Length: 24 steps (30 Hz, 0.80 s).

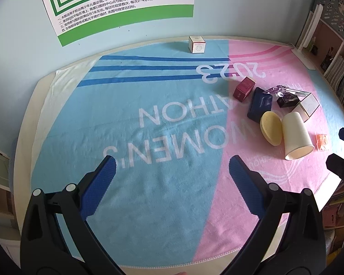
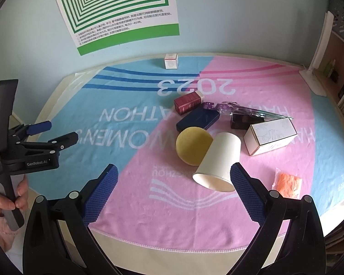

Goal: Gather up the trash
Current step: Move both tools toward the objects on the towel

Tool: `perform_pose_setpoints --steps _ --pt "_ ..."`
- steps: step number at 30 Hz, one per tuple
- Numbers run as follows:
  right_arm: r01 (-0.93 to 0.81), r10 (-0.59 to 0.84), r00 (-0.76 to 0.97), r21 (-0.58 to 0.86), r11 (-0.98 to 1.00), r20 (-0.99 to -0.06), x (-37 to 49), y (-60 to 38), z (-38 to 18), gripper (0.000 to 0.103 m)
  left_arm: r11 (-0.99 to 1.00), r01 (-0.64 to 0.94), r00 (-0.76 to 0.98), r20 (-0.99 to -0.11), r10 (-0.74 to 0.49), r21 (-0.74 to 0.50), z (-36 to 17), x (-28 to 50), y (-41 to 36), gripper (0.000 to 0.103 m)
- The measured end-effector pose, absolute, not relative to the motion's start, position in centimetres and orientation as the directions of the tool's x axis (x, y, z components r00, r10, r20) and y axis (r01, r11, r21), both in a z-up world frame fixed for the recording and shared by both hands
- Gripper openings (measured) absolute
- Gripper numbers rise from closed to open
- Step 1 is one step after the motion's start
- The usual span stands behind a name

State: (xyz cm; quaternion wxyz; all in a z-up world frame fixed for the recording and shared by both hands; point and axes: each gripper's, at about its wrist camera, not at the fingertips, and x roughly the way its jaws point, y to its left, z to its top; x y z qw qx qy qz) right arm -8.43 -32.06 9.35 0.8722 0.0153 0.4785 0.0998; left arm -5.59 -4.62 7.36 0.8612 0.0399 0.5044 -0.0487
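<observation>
A white paper cup (image 2: 220, 162) (image 1: 297, 136) lies on its side on the pink half of the towel, mouth toward me. A yellow round sponge (image 2: 193, 145) (image 1: 271, 128) leans against it. Behind them lie a dark blue box (image 2: 198, 120) (image 1: 259, 105), a maroon box (image 2: 187, 102) (image 1: 243, 89), a black box (image 2: 244, 120), a white carton (image 2: 271, 135) (image 1: 307, 106), a clear purple wrapper (image 2: 231, 107) and an orange packet (image 2: 287, 183) (image 1: 322, 141). My right gripper (image 2: 173, 175) is open just short of the cup. My left gripper (image 1: 172, 167) (image 2: 57, 130) is open over the blue half, empty.
A small white box (image 1: 196, 44) (image 2: 171, 61) stands at the towel's far edge by the wall. A white lamp base (image 2: 314, 80) sits at the far right, with bookshelves (image 1: 339, 68) beyond. The towel (image 1: 149, 119) covers a round table. A hand (image 2: 9, 197) holds the left gripper's handle.
</observation>
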Motion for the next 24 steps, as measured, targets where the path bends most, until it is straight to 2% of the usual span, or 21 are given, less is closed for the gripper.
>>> perform_pose_setpoints --steps 13,24 --pt "-0.063 0.146 0.519 0.133 0.989 -0.842 -6.6 -31.4 8.2 0.097 0.988 0.149 0.471 -0.877 -0.097 -0.029 6.1 -3.1 -3.9 0.096" --pt "-0.031 0.117 0.527 0.119 0.992 -0.842 -5.8 -31.9 8.3 0.097 0.980 0.199 0.487 -0.866 -0.111 -0.014 6.6 -2.2 -5.0 0.096"
